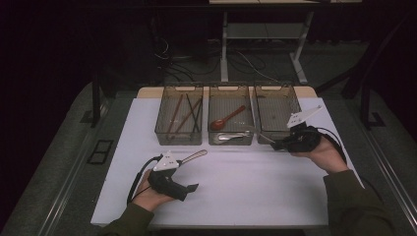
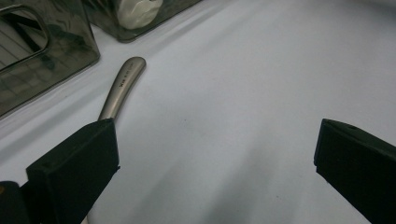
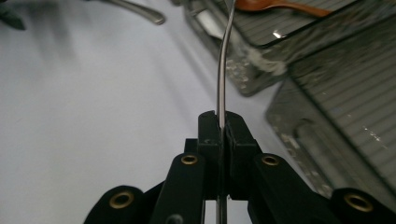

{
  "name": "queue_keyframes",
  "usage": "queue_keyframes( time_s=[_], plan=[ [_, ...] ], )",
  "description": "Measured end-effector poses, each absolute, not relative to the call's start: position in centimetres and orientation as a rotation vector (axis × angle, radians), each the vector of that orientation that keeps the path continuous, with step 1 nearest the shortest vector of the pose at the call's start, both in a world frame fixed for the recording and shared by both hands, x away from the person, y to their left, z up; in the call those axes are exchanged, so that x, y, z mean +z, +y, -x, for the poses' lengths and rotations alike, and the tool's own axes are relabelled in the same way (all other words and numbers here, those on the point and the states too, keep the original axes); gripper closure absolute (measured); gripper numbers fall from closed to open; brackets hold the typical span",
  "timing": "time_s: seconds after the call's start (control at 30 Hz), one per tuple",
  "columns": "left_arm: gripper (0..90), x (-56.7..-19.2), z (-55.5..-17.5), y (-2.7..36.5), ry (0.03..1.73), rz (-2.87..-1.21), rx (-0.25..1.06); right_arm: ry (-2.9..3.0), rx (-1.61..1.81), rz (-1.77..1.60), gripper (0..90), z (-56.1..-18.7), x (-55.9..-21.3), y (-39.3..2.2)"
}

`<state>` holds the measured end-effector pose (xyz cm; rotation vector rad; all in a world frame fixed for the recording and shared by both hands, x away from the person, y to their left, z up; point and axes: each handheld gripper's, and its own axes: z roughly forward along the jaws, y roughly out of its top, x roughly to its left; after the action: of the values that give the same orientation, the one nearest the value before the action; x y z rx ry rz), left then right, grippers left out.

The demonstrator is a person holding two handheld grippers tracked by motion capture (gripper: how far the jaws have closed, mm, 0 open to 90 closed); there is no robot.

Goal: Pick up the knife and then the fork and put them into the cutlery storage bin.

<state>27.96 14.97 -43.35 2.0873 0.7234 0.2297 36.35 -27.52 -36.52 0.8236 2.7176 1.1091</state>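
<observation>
Up front, right tongs (image 3: 220,122) clamped on spoon (image 3: 223,56)

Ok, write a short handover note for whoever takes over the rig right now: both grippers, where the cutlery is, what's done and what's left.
Right gripper: shut on a thin metal utensil, held by the middle bin.
Left gripper: open, holding nothing, over the white mat, next to a loose metal handle.
Left bin: chopsticks.
Middle bin: red spoon, metal spoon.
Right bin: looks empty.
Left to do, probably: bin the held utensil, then the loose one.
</observation>
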Motion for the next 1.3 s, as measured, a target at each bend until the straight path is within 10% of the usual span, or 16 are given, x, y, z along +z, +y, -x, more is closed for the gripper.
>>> queue_keyframes(
  time_s=[1.3],
  plan=[
    [0.0,-43.6,-27.9,15.1,0.729,-2.081,0.227,2.476,0.921,-1.268,86.4,-45.7,-37.2,-32.3]
  ],
)
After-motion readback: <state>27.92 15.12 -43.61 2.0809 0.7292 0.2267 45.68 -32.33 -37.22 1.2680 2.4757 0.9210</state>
